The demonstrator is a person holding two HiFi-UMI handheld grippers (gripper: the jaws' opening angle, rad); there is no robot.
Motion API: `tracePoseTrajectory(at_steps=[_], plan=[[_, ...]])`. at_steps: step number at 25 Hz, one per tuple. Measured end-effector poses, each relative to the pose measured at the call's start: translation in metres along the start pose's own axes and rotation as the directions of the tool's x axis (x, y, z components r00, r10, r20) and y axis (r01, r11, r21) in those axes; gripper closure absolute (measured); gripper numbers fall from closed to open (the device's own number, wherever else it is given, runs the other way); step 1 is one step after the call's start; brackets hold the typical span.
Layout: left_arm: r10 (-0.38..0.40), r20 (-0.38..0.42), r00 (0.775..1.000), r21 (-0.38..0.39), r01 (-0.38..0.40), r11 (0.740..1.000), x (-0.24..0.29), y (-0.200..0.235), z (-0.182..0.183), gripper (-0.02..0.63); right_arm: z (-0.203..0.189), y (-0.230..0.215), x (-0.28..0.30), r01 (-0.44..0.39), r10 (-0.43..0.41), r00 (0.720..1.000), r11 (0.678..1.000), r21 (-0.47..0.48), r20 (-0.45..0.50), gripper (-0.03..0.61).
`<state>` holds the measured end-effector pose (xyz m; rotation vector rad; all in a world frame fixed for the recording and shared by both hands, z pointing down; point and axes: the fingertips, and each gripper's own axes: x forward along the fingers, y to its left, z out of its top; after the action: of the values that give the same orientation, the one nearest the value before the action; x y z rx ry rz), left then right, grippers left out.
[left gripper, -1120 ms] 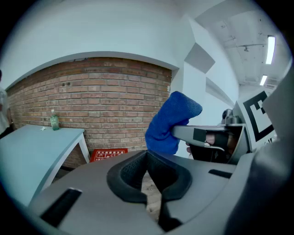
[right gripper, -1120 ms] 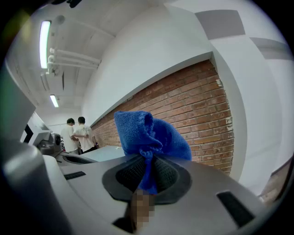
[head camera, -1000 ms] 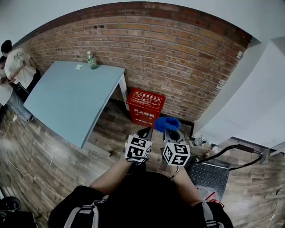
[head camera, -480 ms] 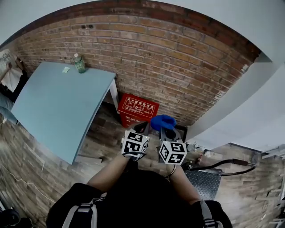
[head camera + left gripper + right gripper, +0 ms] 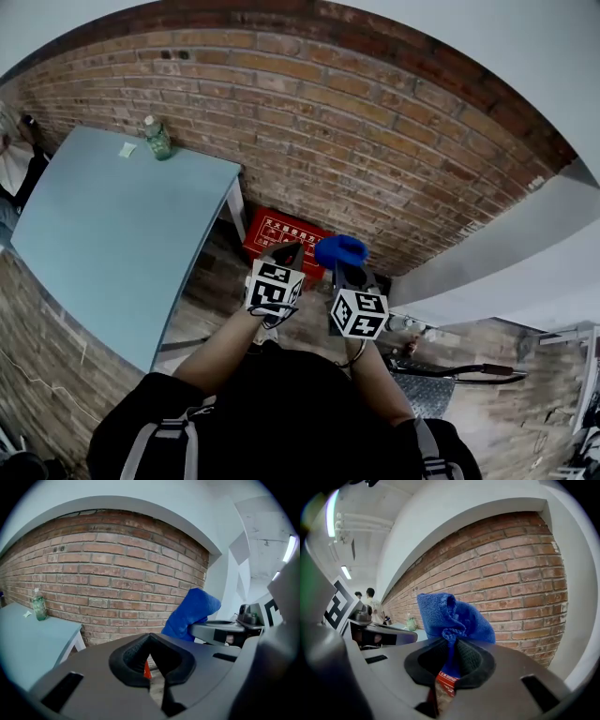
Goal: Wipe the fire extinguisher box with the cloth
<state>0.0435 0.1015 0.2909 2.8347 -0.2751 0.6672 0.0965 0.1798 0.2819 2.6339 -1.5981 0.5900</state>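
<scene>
The red fire extinguisher box (image 5: 281,236) stands on the floor against the brick wall, beside the table leg. A sliver of the red fire extinguisher box (image 5: 446,681) shows below the jaws in the right gripper view. My right gripper (image 5: 344,263) is held in the air above and in front of it, shut on a bunched blue cloth (image 5: 339,250) that sticks up from the jaws; the blue cloth (image 5: 452,618) fills the middle of the right gripper view. My left gripper (image 5: 287,256) hangs beside it, shut with nothing between its jaws. The blue cloth (image 5: 191,614) shows at right in the left gripper view.
A light blue table (image 5: 112,225) stands at the left with a green bottle (image 5: 157,139) near the wall. The brick wall (image 5: 375,122) is close ahead. A metal-plate cart (image 5: 431,389) with a handle stands at the right. A person (image 5: 11,155) is at the far left edge.
Both grippers and the view have moved forward toward the wall and the red box. The cloth stays in the right gripper.
</scene>
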Motion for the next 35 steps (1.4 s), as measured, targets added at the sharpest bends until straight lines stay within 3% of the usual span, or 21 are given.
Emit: tracePoseTrajectory(at_steps=[7,12,18,24,28,35], plan=[[0.015,-0.025,1.000,-0.024,-0.016,1.000,0.027,0.045,0.010,0.607,0.013,0.007,0.058,-0.027,0.027,0.999,1.000,-0.006,-0.018,0.531],[0.086,-0.035,0.996,-0.079,-0.088,0.993,0.031,0.071,0.005,0.607,0.000,0.008,0.065,-0.069,0.068,0.996,0.997,-0.022,-0.060,0.531],[0.160,-0.046,0.986,-0.141,-0.165,0.976,0.025,0.065,-0.007,0.607,-0.013,-0.018,0.058,-0.101,0.097,0.988,0.994,-0.029,-0.117,0.531],[0.198,-0.079,0.977,-0.179,-0.209,0.961,0.022,0.041,-0.039,0.607,-0.036,-0.040,0.055,-0.147,0.138,0.975,0.988,-0.039,-0.174,0.531],[0.213,-0.139,0.967,-0.232,-0.241,0.942,0.017,0.029,-0.081,0.607,-0.072,-0.050,0.059,-0.170,0.154,0.955,0.985,-0.043,-0.254,0.531],[0.184,-0.210,0.960,-0.303,-0.243,0.921,0.028,0.042,-0.138,0.607,-0.133,-0.050,0.089,-0.172,0.131,0.917,0.982,-0.077,-0.377,0.531]])
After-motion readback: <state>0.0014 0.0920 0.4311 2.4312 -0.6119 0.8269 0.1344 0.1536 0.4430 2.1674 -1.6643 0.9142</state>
